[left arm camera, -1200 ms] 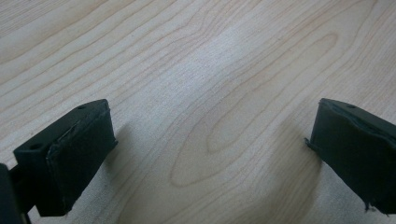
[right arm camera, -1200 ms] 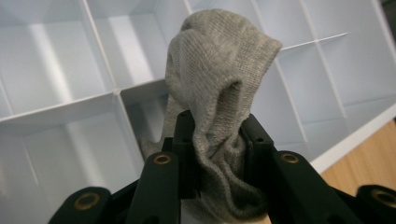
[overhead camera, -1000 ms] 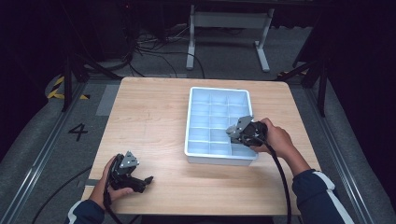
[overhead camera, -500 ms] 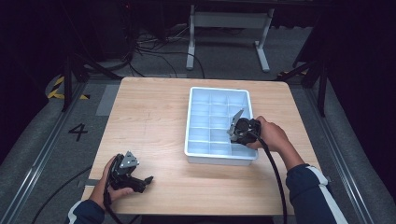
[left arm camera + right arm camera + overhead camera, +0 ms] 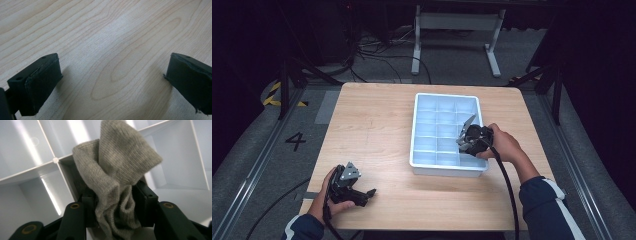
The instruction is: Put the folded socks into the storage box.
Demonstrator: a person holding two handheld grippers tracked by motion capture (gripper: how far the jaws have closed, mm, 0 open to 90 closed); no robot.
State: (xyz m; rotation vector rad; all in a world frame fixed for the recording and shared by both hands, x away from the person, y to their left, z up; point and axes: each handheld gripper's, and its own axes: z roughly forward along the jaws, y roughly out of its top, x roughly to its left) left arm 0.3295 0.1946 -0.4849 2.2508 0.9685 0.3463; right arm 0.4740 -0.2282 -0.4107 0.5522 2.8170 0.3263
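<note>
A grey knitted cloth [image 5: 125,157] stands bunched between the jaws of my right gripper [image 5: 115,195]. The jaws have just been opening, and the pads still touch the cloth on both sides. In the high view the right gripper [image 5: 465,140] hovers over the near right compartments of the white divided tray [image 5: 447,96], with the cloth [image 5: 469,121] sticking up from it. White dividers [image 5: 30,173] of the tray lie right behind the cloth. My left gripper [image 5: 366,196] rests open at the table's near left corner, with bare wood between its jaws [image 5: 112,82].
The tray sits right of the middle on a wooden table [image 5: 372,130]. Grey floor with a painted 4 [image 5: 295,140] lies to the left. Cables and a metal stand [image 5: 457,22] are behind the far edge.
The right gripper has shifted slightly left over the tray with the cloth in it. The left gripper has stayed where it was.
</note>
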